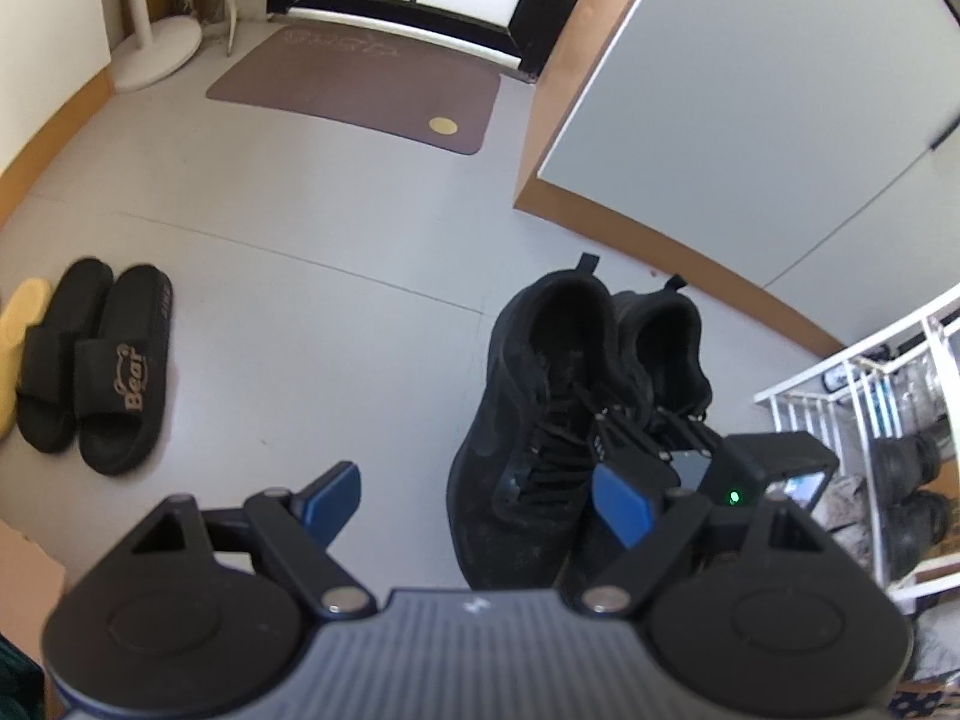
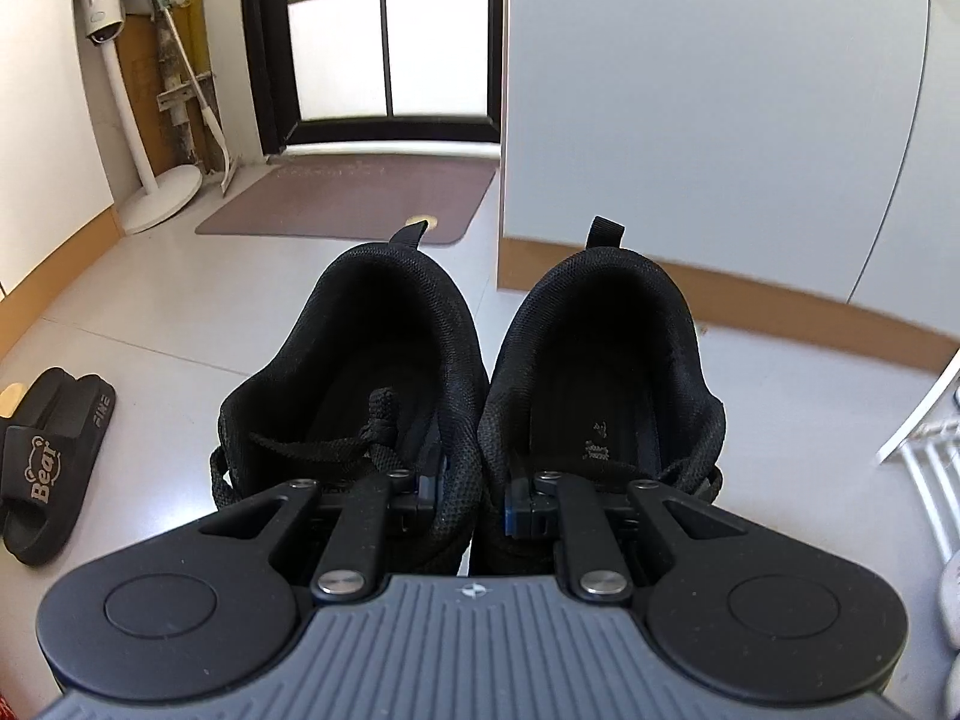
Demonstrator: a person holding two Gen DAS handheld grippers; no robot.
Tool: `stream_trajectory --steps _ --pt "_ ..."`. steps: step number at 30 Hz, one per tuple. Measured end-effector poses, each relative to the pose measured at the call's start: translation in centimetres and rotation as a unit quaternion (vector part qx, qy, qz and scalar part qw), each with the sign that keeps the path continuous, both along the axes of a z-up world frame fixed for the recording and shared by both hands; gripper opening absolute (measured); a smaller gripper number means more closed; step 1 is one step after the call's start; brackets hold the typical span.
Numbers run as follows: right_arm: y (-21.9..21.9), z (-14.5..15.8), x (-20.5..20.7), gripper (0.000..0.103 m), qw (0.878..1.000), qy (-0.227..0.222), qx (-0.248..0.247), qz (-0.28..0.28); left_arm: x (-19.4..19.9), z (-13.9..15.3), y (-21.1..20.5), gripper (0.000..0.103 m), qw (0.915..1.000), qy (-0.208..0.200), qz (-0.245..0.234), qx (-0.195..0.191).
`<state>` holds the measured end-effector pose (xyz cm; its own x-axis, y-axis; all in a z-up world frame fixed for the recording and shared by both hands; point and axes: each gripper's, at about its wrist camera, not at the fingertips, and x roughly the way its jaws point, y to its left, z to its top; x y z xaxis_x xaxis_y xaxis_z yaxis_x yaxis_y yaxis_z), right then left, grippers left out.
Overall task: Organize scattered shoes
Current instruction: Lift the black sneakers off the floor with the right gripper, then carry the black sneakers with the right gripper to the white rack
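Right gripper's fingers (image 2: 429, 489) pinch both black sneakers (image 2: 474, 396).

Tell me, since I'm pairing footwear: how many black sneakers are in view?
2: both black sneakers hang side by side, pinched together by the right gripper. The rack's dark footwear looks different.

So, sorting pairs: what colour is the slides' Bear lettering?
Gold on the black slides; clearest in the left wrist view.

From each wrist we looked steeply down along the fingers, close over the sneakers (image 2: 468, 396), both views sharing slippers (image 1: 96, 360), doormat (image 1: 360, 90) and door (image 2: 384, 36).
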<state>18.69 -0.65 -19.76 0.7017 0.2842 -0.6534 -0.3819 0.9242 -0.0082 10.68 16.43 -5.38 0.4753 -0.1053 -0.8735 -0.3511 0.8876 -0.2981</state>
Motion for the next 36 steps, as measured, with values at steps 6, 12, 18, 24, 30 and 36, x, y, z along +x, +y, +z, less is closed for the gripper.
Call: stream_trajectory --steps 6,12,18,24,30,36 --pt "-2.2 3.4 -1.6 0.018 1.0 -0.014 0.006 -0.015 -0.3 0.9 -1.0 0.087 0.9998 -0.015 -0.009 -0.007" --pt "-4.6 5.7 -2.4 0.018 0.999 -0.031 0.002 -0.032 -0.9 1.4 -2.6 0.087 0.9991 -0.026 -0.013 -0.031" --pt "-7.9 8.4 -2.9 0.018 0.997 -0.053 -0.008 -0.051 -1.0 1.8 -5.0 0.087 0.9974 -0.032 -0.04 -0.051" --pt "-11.2 11.4 -2.9 0.018 0.994 -0.073 -0.017 -0.076 -1.0 2.4 -6.8 0.087 0.9951 -0.044 -0.058 -0.067" --pt "-15.2 15.6 -2.6 0.018 0.989 -0.104 -0.031 -0.101 -0.9 2.8 -7.8 0.087 0.9932 -0.054 -0.066 -0.079" --pt "-19.4 19.1 -2.0 0.017 0.983 -0.125 -0.038 -0.13 -0.7 2.7 -8.7 0.087 0.9925 -0.053 -0.076 -0.079"
